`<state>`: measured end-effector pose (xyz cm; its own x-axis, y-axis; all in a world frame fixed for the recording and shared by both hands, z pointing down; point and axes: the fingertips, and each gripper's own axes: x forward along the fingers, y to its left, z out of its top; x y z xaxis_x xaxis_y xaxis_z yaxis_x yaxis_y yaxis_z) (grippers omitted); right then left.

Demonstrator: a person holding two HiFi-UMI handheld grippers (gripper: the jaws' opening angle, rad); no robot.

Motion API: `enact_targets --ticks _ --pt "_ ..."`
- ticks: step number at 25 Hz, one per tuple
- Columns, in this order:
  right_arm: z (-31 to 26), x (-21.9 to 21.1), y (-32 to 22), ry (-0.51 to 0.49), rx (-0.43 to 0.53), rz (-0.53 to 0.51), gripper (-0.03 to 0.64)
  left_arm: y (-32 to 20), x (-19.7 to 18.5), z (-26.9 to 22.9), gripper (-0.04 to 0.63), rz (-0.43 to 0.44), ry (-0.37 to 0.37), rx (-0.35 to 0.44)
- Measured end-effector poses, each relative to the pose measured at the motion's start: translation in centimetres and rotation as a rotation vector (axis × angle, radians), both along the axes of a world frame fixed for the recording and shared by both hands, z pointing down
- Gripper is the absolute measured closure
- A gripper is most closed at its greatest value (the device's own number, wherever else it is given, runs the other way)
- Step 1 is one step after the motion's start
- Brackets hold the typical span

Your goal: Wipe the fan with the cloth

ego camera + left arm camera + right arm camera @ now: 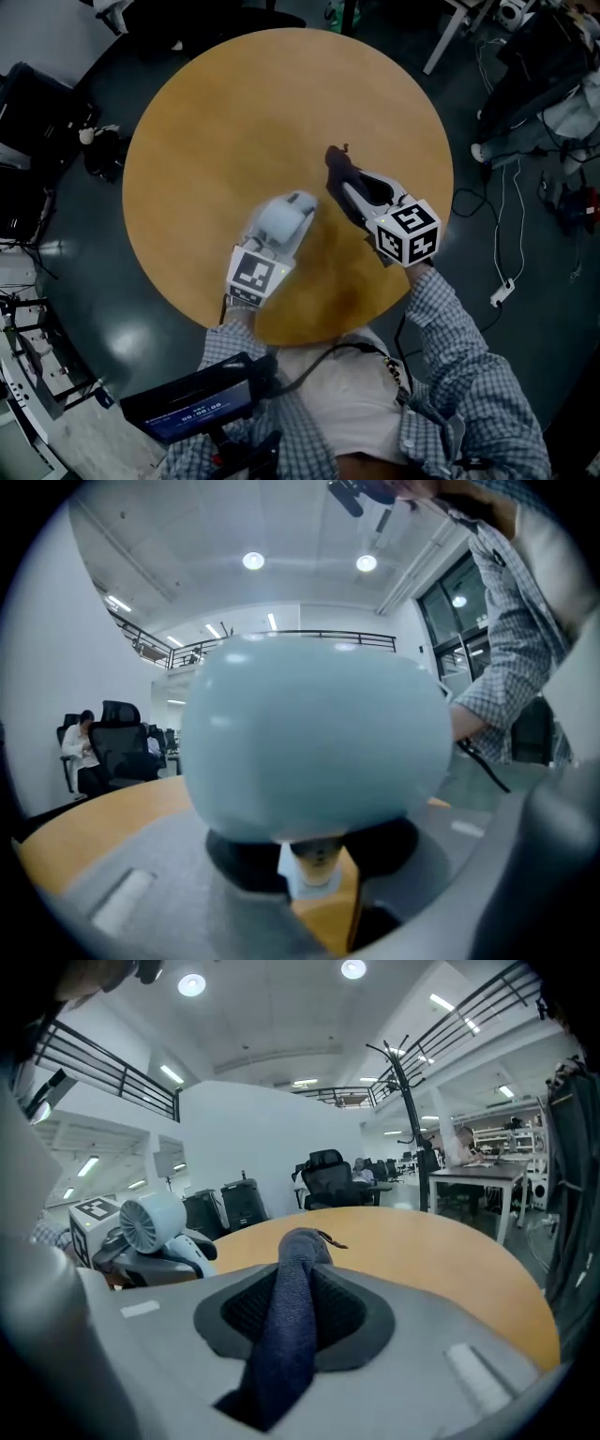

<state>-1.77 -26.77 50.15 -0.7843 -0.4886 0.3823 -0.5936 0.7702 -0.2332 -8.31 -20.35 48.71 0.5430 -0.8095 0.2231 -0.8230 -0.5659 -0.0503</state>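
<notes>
A small pale-blue fan (pixel 283 221) hangs just above the round wooden table (pixel 216 122), near its front edge, with my left gripper (pixel 277 242) shut on it. In the left gripper view the fan's rounded back (pixel 314 747) fills the middle and its thin stem (pixel 314 864) sits between the jaws. A dark blue cloth (pixel 339 169) is pinched in my right gripper (pixel 352 195), to the right of the fan. In the right gripper view the cloth (pixel 291 1316) runs as a rolled strip between the pads, and the fan (pixel 152 1222) shows at the left with its grille facing that camera.
Cables and a power strip (pixel 503 292) lie on the dark floor right of the table. Black cases (pixel 28 112) stand at the left. Office chairs (pixel 330 1177) and a desk (pixel 473 1180) stand beyond the table's far edge. A person sits far off (pixel 80 752).
</notes>
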Motion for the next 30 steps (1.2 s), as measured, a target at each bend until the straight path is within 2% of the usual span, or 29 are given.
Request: enact_targets --ticks 6,9,13,17,19,22,27,30 --pt "5.9 -1.1 1.6 0.035 -0.092 -0.028 0.514 -1.0 0.0 4.5 0.456 -0.006 -0.029 -0.083" --pt "8.2 -1.2 1.5 0.081 -0.104 -0.034 0.514 -1.7 -0.1 5.6 0.456 -0.009 -0.038 -0.104" --pt "10.1 -0.8 1.2 0.176 -0.052 -0.055 0.511 -2.2 0.1 6.5 0.456 -0.01 -0.049 -0.128" --pt "11.3 -0.3 1.2 0.316 0.039 -0.078 0.511 -2.7 0.4 6.7 0.454 -0.007 -0.05 -0.14" --pt "11.2 -0.4 1.0 0.347 0.061 -0.074 0.502 -3.0 0.5 6.9 0.454 -0.008 -0.053 -0.144" --pt "11.2 -0.4 0.7 0.353 0.068 -0.052 0.476 -3.2 0.6 7.2 0.454 -0.006 -0.054 -0.146" --pt "10.7 -0.1 0.5 0.293 0.056 -0.03 0.4 -3.0 0.7 6.9 0.454 -0.013 -0.036 -0.119" --pt "10.5 0.3 0.4 0.277 0.054 -0.035 0.338 -3.1 1.0 6.9 0.398 -0.004 -0.019 -0.124"
